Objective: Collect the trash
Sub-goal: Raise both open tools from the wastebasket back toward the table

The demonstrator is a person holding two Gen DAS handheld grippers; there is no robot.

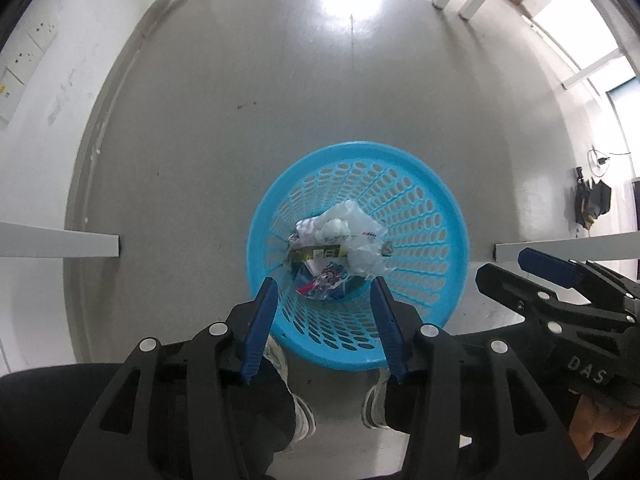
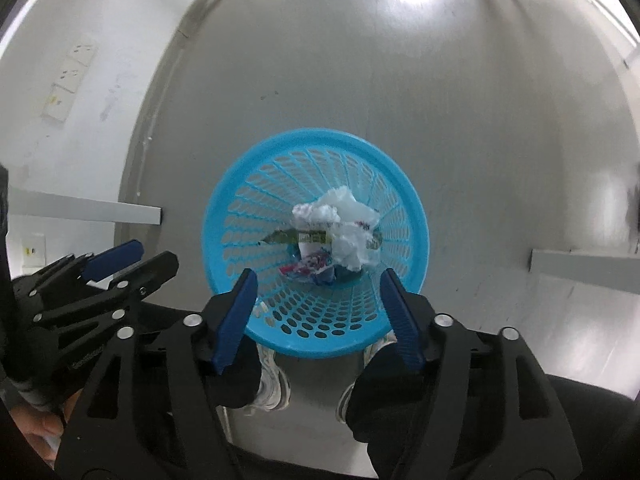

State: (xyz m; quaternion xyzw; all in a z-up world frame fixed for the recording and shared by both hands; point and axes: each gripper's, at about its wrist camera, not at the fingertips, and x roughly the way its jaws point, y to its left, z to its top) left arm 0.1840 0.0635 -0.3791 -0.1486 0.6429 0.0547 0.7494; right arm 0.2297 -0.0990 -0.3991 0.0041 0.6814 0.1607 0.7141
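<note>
A blue perforated waste basket (image 1: 424, 216) stands on the grey floor (image 1: 240, 120), and both grippers hang above it, pointing almost straight down; the left gripper (image 1: 324, 288) is held over the basket's near rim with its blue pads (image 1: 260, 328) well apart and nothing between them; the right gripper (image 2: 318, 278) is likewise over the near rim, its pads (image 2: 236, 316) spread a little wider, also with nothing between them; in the left wrist view the right gripper appears off to the basket's right, and in the right wrist view the left gripper (image 2: 132, 258) shows to the basket's left, so the two are side by side; the trash (image 1: 340, 248) lies at the bottom of the basket: crumpled white tissue and clear plastic film (image 2: 348, 224) on top, a greenish-yellow wrapper strip (image 2: 304, 237) lying across the middle, and a colourful printed packet (image 2: 310, 266) nearer the basket's near wall; the person's white shoes (image 1: 298, 396) stand just beside the basket's near side; white furniture legs (image 1: 60, 242) stand on the floor to either side of the basket; wall sockets (image 1: 24, 64) sit on the white wall far to the basket's left.
</note>
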